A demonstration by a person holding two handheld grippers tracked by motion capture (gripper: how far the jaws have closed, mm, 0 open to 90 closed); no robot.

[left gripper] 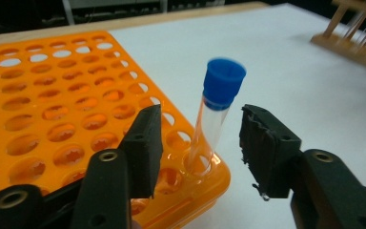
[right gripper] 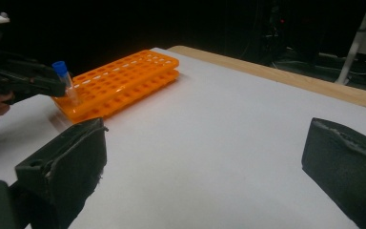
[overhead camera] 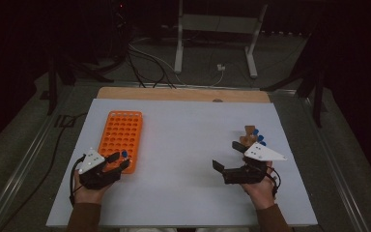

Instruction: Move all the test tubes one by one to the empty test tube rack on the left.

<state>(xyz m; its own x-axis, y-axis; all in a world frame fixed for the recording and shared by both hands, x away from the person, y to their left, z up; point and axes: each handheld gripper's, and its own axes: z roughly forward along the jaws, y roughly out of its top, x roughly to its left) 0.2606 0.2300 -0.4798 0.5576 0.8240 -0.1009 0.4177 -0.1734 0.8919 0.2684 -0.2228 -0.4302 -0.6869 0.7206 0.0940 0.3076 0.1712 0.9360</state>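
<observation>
Reading the table from left to right, each line told why a thing sat or was held as it did.

Rack: the orange rack lay flat at the left of the white table, its long side running away from the person, probably so that its near corner fell within easy reach of the left hand.

Tube: the tube with the blue cap stood in a hole at the rack's near right corner, leaning slightly, held up by the hole alone.

Left gripper: the left gripper sat with its jaws a moderate way apart on either side of the tube, gaps showing on both sides and neither pad pressing; this looked like a release, the tube left to the rack.

Middle of the table: bare white surface lay between the two hands, giving room to carry a tube across.

Right gripper: the right gripper rested low near the table's right side, jaws wide apart and holding nothing, apparently waiting its turn.

Wooden stand: the wooden stand with more blue-capped tubes stood just beyond the right gripper, close at hand as the likely supply.
</observation>
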